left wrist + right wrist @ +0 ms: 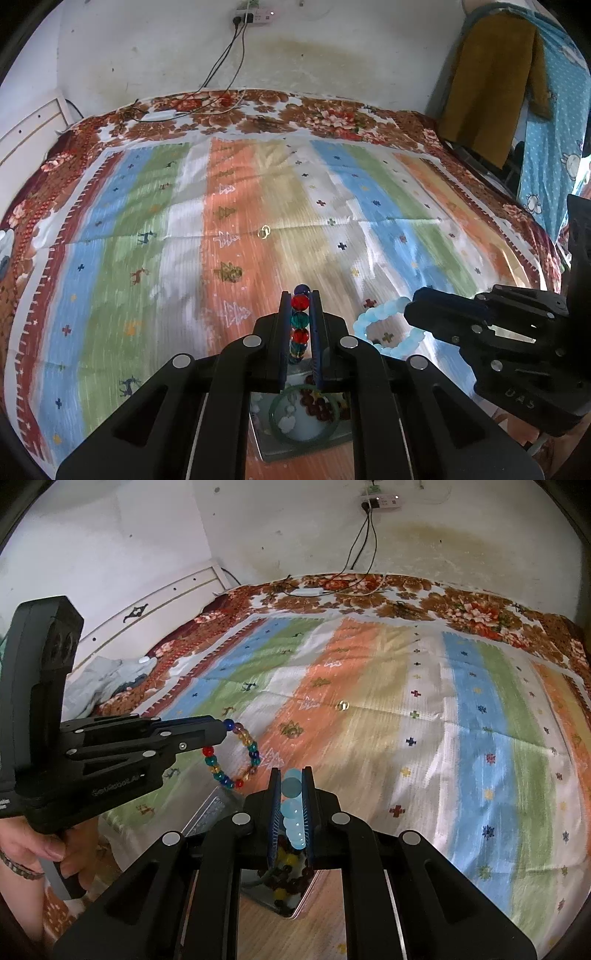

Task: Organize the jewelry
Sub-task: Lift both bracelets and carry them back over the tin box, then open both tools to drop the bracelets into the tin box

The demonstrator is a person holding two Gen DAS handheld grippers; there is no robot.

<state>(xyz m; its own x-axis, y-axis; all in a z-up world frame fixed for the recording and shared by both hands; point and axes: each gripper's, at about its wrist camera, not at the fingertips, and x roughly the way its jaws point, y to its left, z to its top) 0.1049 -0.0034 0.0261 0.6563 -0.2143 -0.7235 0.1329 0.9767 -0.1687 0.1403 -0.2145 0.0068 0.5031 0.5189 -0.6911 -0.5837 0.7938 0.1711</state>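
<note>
Two bracelets up in the air at once, one per gripper. Our left gripper (300, 325) is pinching the multicolored bead bracelet (231, 755), jaws squeezed nearly together on it. From the left wrist view we mostly see it edge-on as a column of round glassy beads between the fingers: dark blue at the tip, then red, teal, red again. From the right wrist view the whole loop shows, hanging off the left gripper's tip above the blanket, with yellow, purple, blue, teal and red beads, all translucent and shiny.

Our right gripper (291, 805) is clamped on the pale blue bracelet (388, 328), jaws close together on it too. Those beads are bigger, milky and frosted-looking, kind of like sea glass. In the left wrist view the ring of it hangs out from the right gripper's tip, just to the right of the left gripper.

Both loops sit over the striped blanket (258, 206) (orange, green, blue and white bands with little crosses and trees) spread on a flowery bedsheet (325, 114). Below the grippers there's a tray (280, 446) holding a green bangle (275, 424) and some dark reddish beads (325, 406). Farther out on the orange stripe lies a small gold ring (264, 232), well apart from everything else. A hand (33, 853) grips the left gripper's handle.
</note>
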